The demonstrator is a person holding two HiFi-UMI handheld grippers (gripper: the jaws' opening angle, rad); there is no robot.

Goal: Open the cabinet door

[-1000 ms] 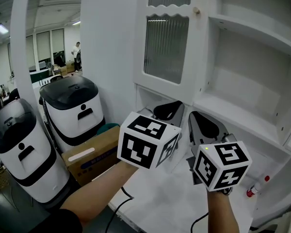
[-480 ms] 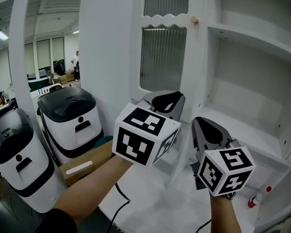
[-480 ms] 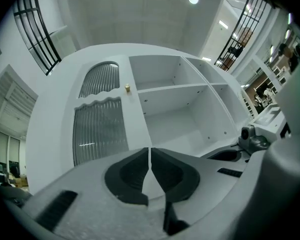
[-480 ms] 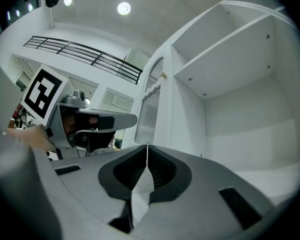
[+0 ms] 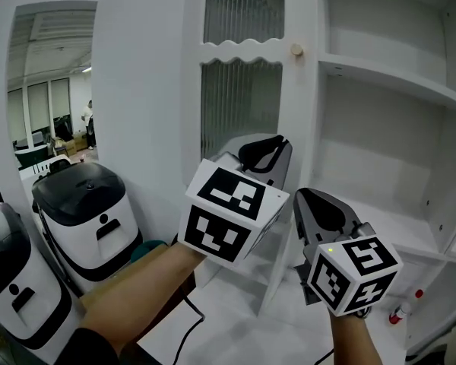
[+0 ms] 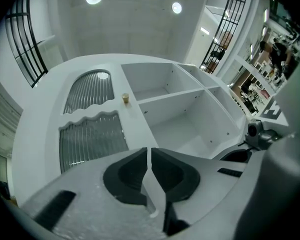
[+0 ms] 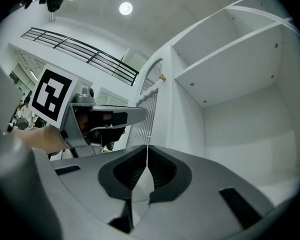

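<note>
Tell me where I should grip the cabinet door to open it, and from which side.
Grip the small round knob on the right edge of the door, coming straight from the front. It alone sticks out from the flat front; the glass panes offer no hold.

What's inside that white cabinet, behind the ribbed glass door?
Nothing can be made out behind the ribbed glass door: the ridged panes show only a grey blur, so anything stored there stays hidden. The open shelves to its right look bare.
</note>
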